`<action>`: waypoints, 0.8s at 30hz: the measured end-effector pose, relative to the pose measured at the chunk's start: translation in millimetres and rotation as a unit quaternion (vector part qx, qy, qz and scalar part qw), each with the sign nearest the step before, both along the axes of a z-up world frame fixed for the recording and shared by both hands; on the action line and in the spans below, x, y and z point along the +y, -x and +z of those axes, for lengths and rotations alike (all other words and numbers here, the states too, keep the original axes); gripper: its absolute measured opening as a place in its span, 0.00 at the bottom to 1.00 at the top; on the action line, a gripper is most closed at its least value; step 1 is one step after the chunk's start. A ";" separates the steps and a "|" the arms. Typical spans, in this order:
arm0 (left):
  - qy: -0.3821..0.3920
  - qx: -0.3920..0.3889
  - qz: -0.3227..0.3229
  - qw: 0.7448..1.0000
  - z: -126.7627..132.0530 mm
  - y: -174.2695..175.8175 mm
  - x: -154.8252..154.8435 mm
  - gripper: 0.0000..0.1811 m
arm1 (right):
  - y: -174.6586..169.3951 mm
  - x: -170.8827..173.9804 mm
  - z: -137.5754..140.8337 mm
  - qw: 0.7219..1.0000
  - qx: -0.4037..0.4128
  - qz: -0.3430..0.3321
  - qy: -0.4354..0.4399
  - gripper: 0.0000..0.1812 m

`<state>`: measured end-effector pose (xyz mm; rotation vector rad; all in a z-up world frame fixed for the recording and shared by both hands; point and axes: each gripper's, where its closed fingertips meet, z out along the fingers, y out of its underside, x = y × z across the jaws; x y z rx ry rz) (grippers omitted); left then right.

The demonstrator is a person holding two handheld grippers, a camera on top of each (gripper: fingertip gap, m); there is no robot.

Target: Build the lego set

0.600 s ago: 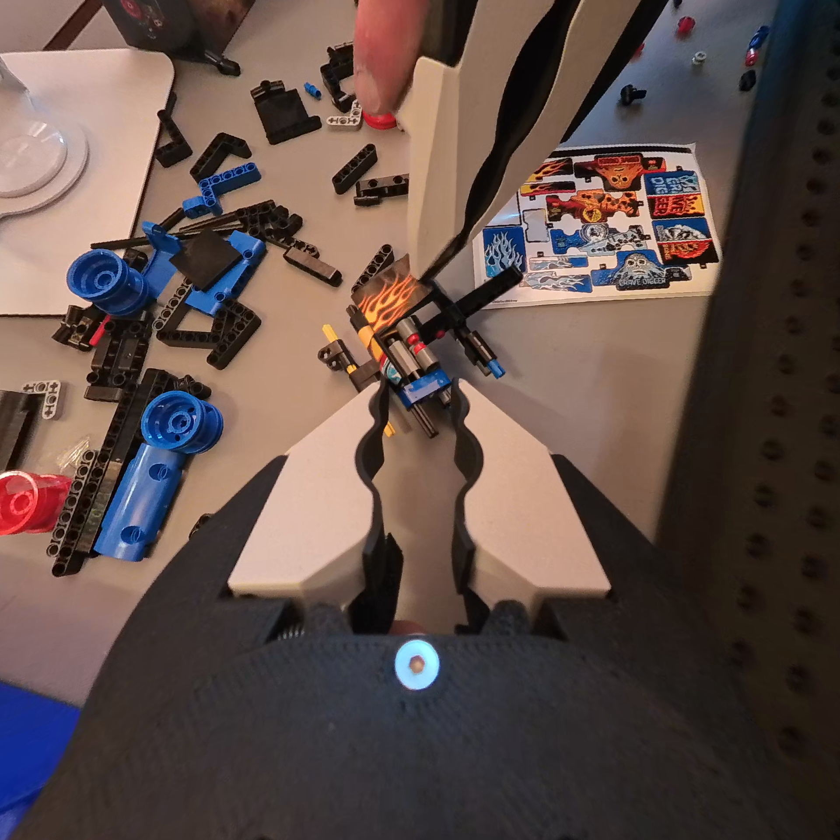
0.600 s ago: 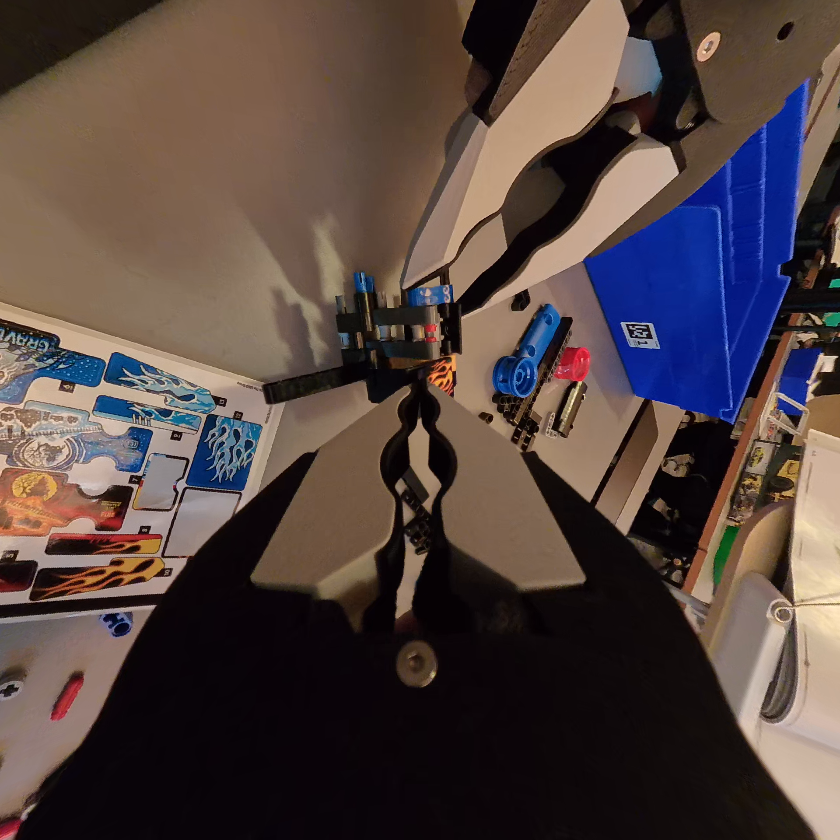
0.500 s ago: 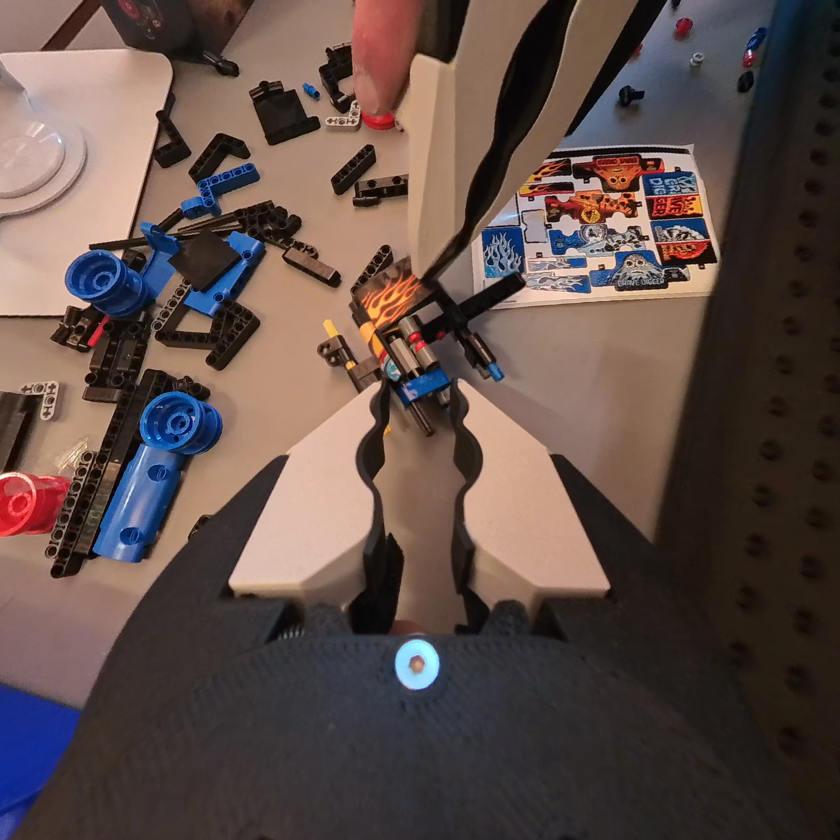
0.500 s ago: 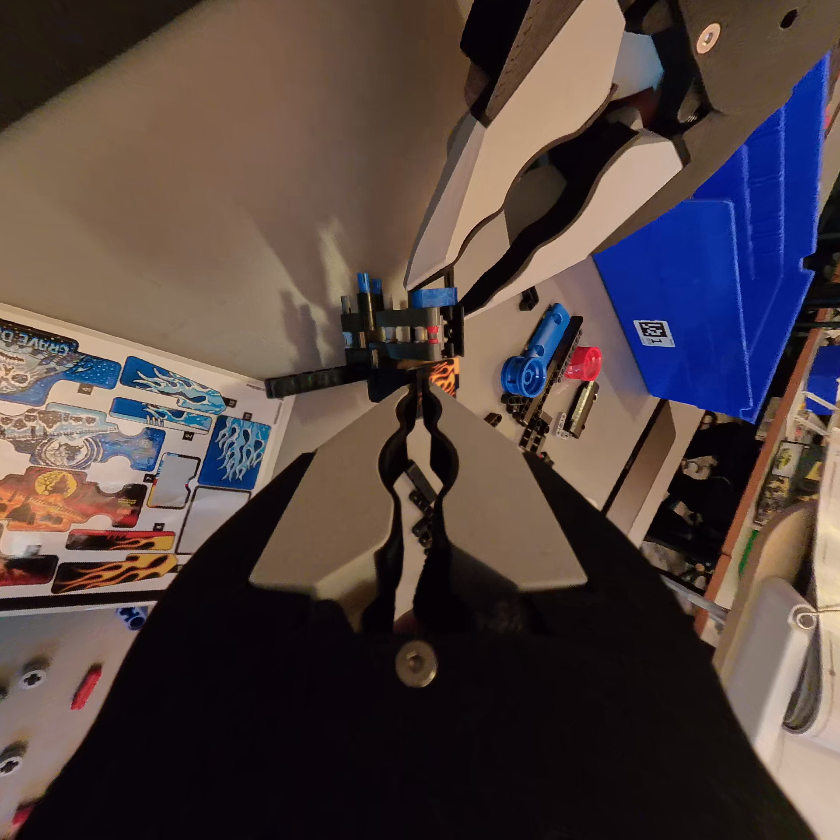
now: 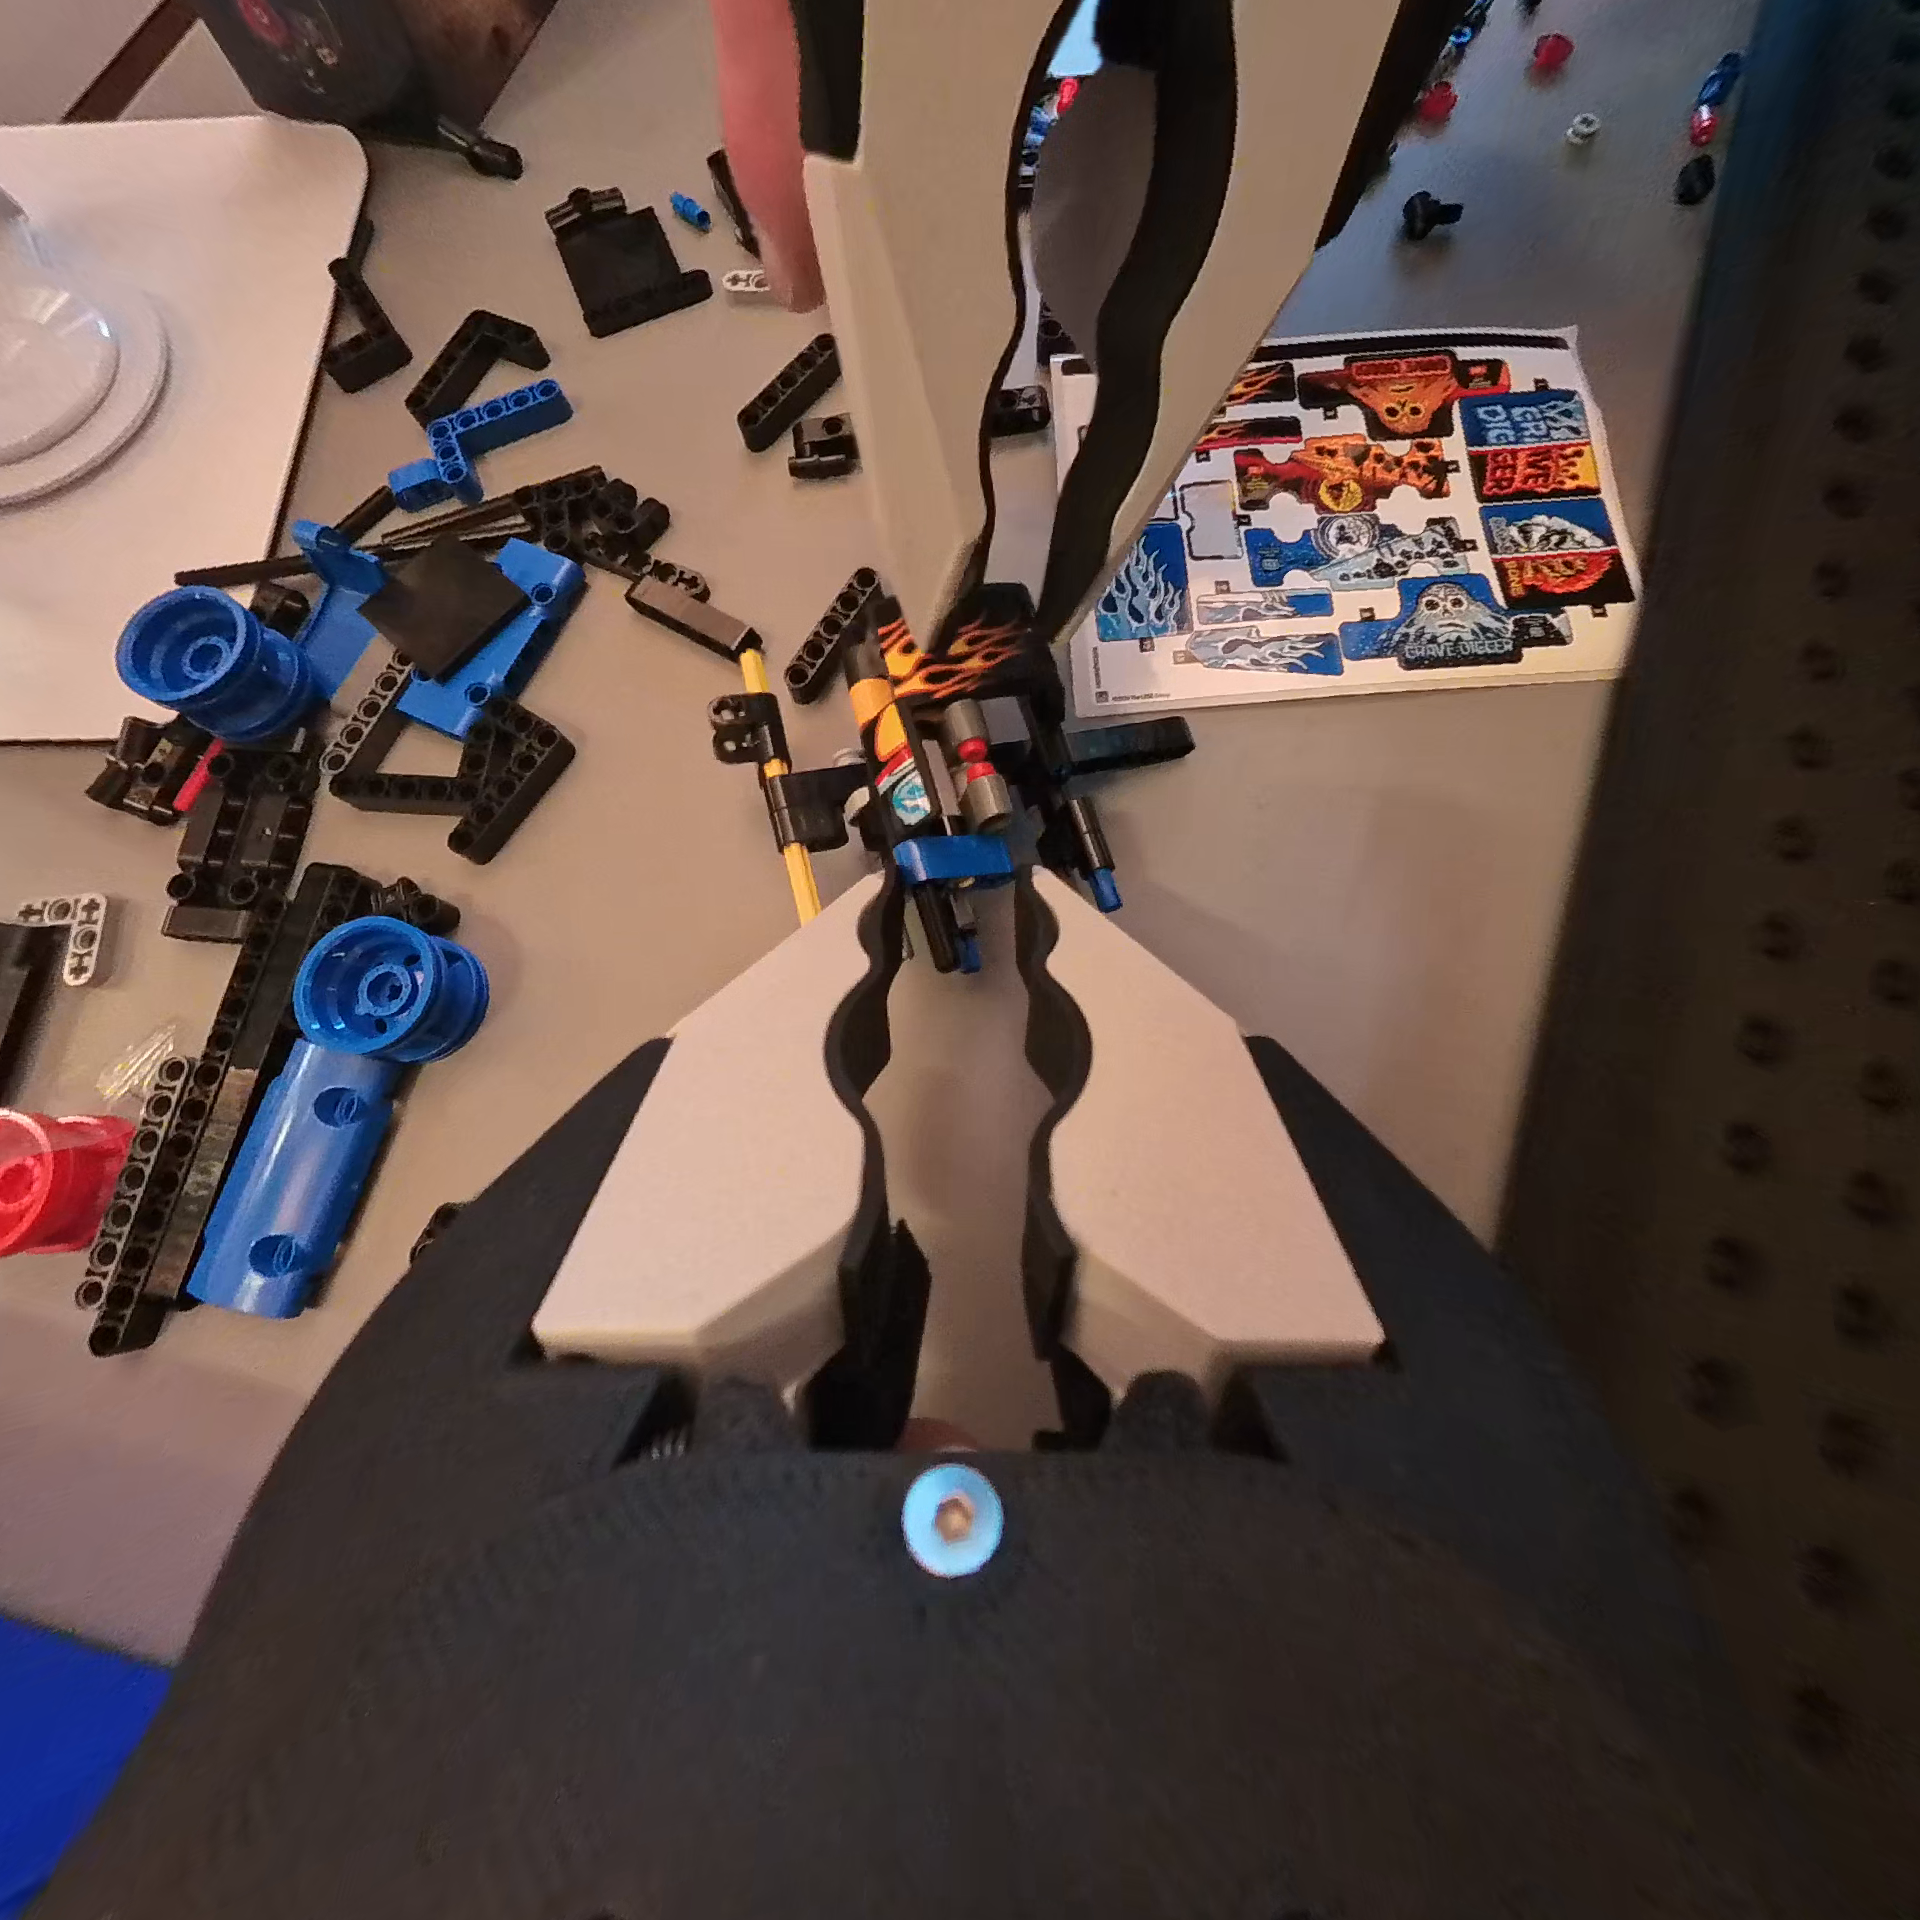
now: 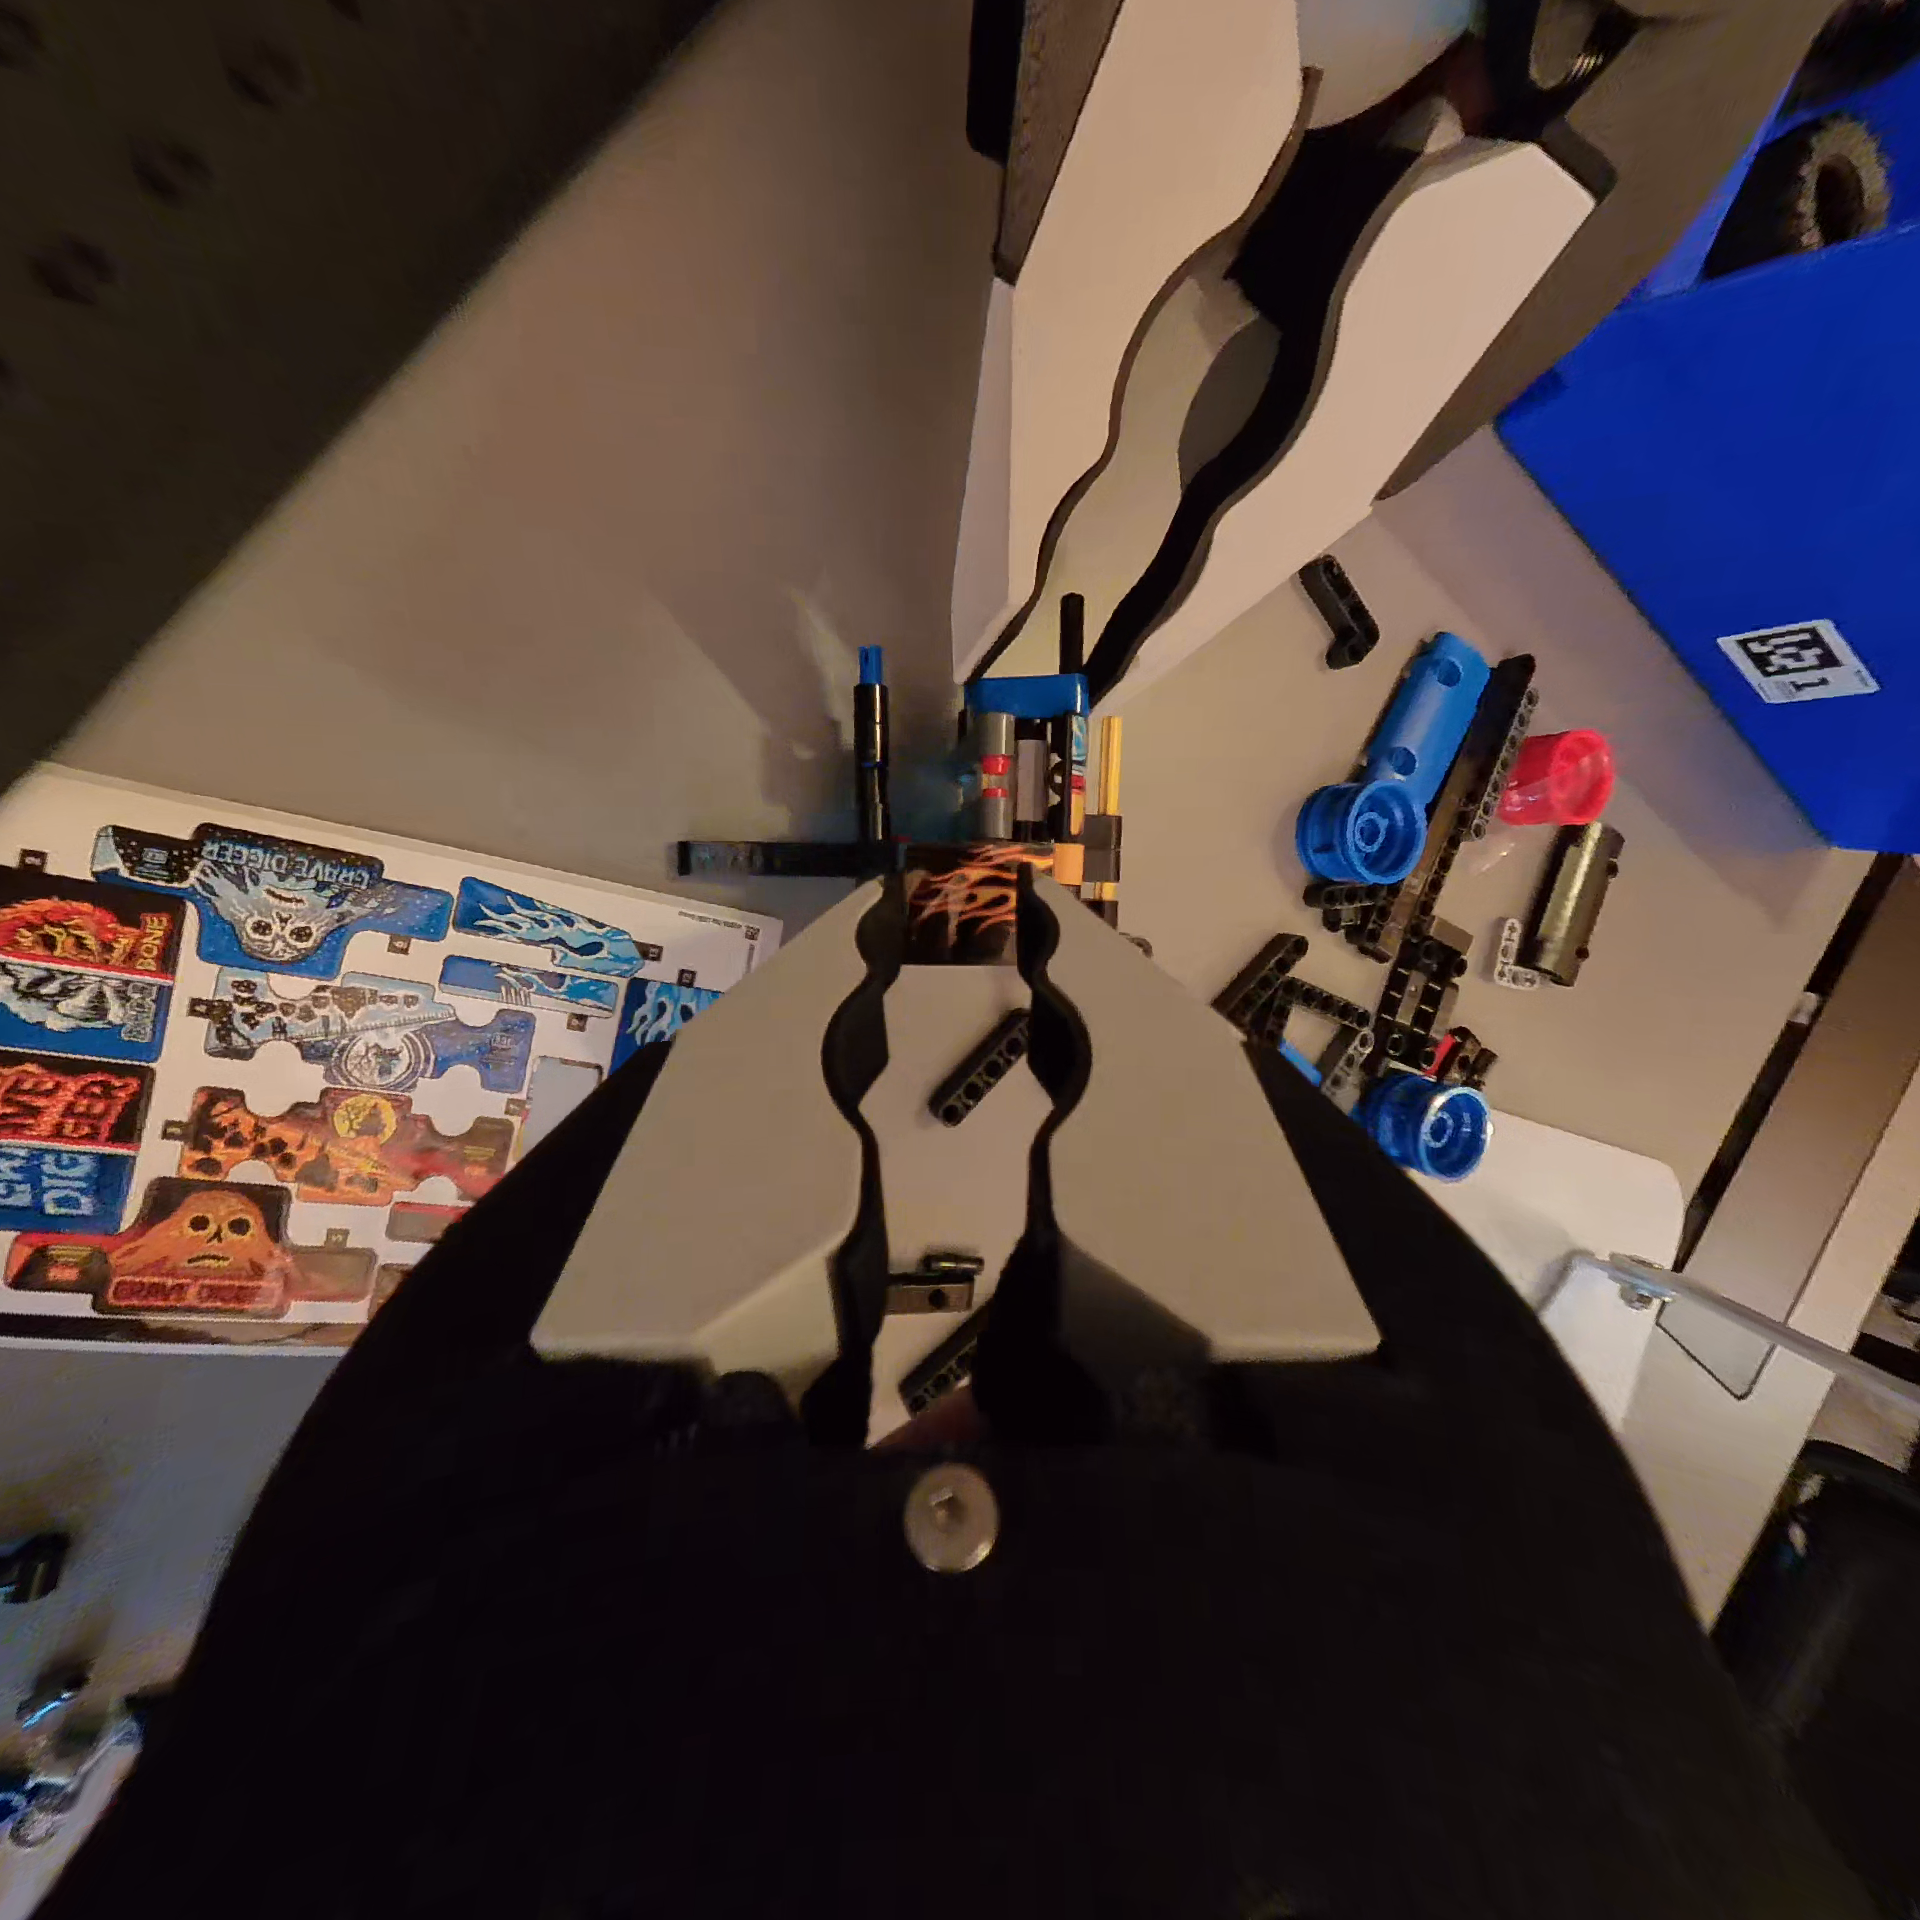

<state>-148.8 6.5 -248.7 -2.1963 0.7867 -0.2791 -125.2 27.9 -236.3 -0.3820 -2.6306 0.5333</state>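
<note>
Left gripper [image 5: 951, 894]: grey wedge fingers with wavy black inner pads, matte black printed body, pointing forward and down at the desk [image 5: 1299, 883]; its tips pinch the blue end piece of the lego assembly [image 5: 951, 769], jaws narrowed onto it. The assembly is a small black beam frame with grey-and-red cylinders, a yellow axle down one side, blue-tipped black pins and a glossy flame-printed panel at its far end, sitting mid-desk between the two grippers. Right gripper [image 6: 954, 909], same build, comes in from the opposite side, steeply tilted in the left wrist view; its tips clamp the flame-printed panel, jaws closed on it. A person's finger [image 5: 764, 156] shows beside the right gripper's body. A black flat beam sticks out of the assembly sideways toward the sticker sheet [image 5: 1382, 520], a white glossy sheet with flame and skull decals lying toward the desk's right edge by a dark perforated panel [image 5: 1766, 935]. Left part of the desk: loose pile of black holed beams [image 5: 447, 769], blue L-beam, two ribbed blue wheel hubs [image 5: 390, 987], a blue tube part, a translucent red piece [image 5: 47, 1184] at the left edge. Beyond them a white rounded board [image 5: 156, 312] with a clear glass base on it. Small red, blue and black pins scattered at the far right corner. A blue bin [image 6: 1714, 520] with a square code tag shows in the right wrist view.
</note>
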 end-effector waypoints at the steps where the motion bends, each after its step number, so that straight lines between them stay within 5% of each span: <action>1: 0.000 0.000 -0.001 1.000 -0.2 -0.5 0.0 0.10 | -1.7 -0.2 -1.8 1.000 -0.011 -0.003 0.005 0.11; 8: -0.003 0.002 -0.003 1.000 -0.4 -1.6 0.9 0.10 | -7.7 -1.6 -3.1 0.999 -0.024 -0.013 0.021 0.20; 19: -0.004 0.002 -0.007 1.000 -0.8 -4.4 1.5 0.10 | -23.1 -15.7 -10.6 0.998 0.002 0.000 0.058 0.05; 24: -0.005 0.003 -0.006 1.000 -0.7 -4.3 1.8 0.10 | -20.0 -12.6 -2.7 0.994 -0.003 -0.032 0.106 0.12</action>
